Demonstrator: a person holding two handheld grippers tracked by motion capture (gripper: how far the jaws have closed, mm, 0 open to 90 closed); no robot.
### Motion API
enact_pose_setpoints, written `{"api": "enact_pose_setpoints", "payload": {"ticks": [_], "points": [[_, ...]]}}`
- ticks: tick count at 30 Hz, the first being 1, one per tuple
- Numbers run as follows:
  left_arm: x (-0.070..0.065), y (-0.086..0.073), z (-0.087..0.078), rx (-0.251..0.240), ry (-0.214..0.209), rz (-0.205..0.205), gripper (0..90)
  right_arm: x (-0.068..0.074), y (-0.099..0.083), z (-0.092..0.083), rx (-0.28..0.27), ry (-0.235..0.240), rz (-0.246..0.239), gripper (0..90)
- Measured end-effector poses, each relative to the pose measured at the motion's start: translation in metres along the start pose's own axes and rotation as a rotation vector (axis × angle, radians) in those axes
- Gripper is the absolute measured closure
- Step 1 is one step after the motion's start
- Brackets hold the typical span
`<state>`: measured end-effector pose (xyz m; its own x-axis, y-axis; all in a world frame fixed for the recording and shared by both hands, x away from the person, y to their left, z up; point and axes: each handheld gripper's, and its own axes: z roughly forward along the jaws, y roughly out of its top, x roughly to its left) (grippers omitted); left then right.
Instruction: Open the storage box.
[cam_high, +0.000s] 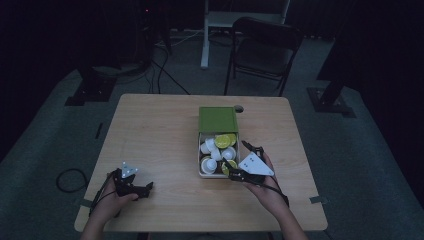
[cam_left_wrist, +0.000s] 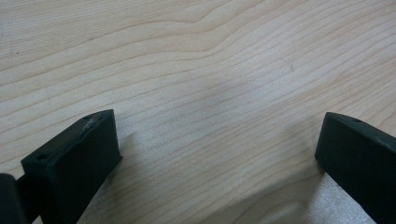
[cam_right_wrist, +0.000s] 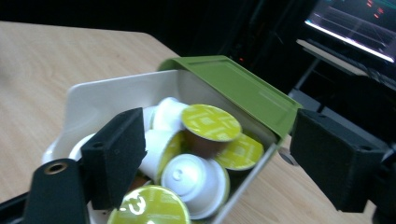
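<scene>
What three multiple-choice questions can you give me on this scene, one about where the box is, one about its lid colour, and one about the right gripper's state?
1. Where does the box of capsules sit?
A. on the table, just left of the right gripper
B. on the chair behind the table
C. under the left gripper

2. What colour is the box's lid?
A. red
B. green
C. black

3. How does the right gripper stand?
A. shut on a capsule
B. shut on the lid
C. open, gripping nothing

Answers:
1 A: in the high view the box rests on the table beside the right gripper, far from the left gripper.
2 B: the slid-back lid is green in the high view and the right gripper view.
3 C: the right gripper view shows its jaws wide apart, with no pad pressing on a capsule.
</scene>
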<state>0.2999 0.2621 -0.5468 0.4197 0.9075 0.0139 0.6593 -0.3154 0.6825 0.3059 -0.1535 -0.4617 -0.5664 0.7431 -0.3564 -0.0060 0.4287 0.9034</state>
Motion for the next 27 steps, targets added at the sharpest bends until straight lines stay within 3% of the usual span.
{"api": "enact_pose_setpoints", "payload": {"ticks": [4,13,27], "points": [[0.000,0.000,0.000,0.000,0.000,0.000,0.0,-0.008,-0.004,-0.001,-0.009,-0.024,0.082,15.0],[0.000,0.000,0.000,0.000,0.000,0.001,0.0,-0.028,-0.020,-0.005,0.022,-0.113,0.171,13.6],[0.000,0.000,0.000,0.000,0.000,0.000,0.0,-0.047,-0.052,-0.011,0.111,-0.169,0.236,13.8]]}}
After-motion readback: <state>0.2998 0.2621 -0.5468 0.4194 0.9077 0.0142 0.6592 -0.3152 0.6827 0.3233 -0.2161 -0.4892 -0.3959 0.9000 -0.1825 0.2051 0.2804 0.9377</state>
